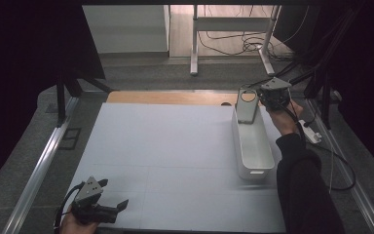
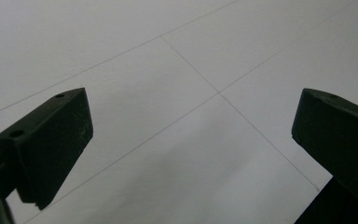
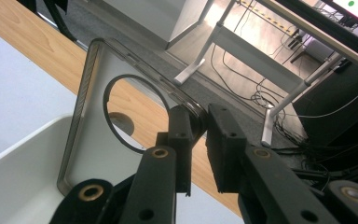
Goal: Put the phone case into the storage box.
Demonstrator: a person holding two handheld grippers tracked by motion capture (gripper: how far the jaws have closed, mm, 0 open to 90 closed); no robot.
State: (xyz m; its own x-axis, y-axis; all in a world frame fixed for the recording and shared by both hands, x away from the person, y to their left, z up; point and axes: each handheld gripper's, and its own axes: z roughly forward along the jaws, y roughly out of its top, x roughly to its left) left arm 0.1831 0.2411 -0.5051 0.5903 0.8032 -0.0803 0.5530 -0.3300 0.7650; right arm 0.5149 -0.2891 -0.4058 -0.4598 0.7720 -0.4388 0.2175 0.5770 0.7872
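The right hand-held gripper is closed on the edge of a clear, flat plastic phone case with a round hole, held upright over the far end of the long white plastic bin. The left hand-held gripper is wide open and holds nothing, low over the near left part of the white counter.

My high view is dim, its sides nearly black, with daylight only on the far floor. The mat beyond my left jaws looks soft and evenly lit, while the right jaws blur up close.
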